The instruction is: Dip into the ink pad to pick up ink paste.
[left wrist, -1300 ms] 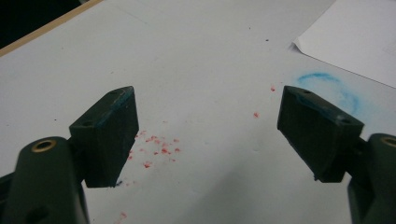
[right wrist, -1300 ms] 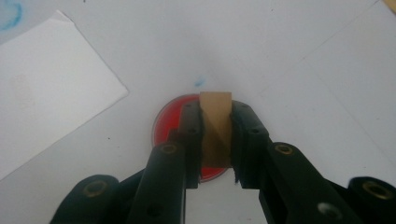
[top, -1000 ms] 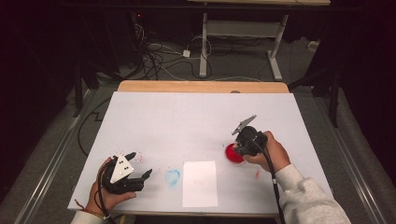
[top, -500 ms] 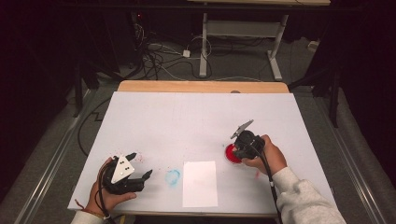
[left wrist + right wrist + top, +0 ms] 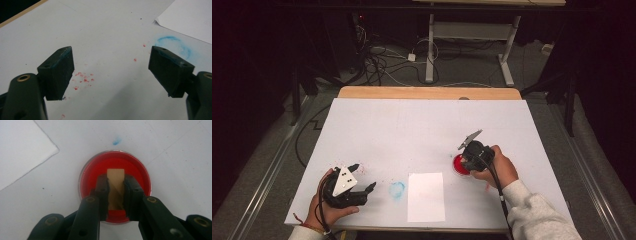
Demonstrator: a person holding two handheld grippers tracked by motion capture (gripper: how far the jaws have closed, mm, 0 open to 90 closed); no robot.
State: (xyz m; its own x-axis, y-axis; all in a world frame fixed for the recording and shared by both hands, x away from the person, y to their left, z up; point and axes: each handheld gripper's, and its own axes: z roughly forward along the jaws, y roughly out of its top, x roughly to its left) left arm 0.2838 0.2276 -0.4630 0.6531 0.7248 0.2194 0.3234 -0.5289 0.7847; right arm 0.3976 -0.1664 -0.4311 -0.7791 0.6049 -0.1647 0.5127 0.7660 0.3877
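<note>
My right gripper [image 5: 116, 192] had its fingers [image 5: 103, 192] clamped on a small tan block [image 5: 115, 180], a stamp as far as I could judge, held over the round dish of red paint [image 5: 91, 167] at the right side of the desk [image 5: 412, 130]. The dish sat just beside the sheet of white paper [image 5: 426, 196]. My left gripper [image 5: 110, 72] rested low at the near left corner, its fingers [image 5: 58, 72] wide apart with nothing between them, over red specks and near a blue ring mark [image 5: 175, 45]. To do this step well, I judged I should lower the block straight down so its end met the paint flat, press lightly without sliding it or nudging the dish, then lift cleanly so no drips fell on the way to the paper. In the right gripper view the block's long axis ran in line with my fingers, its free end pointing away from me into the red; whether it already touched the paint I couldn't tell.
</note>
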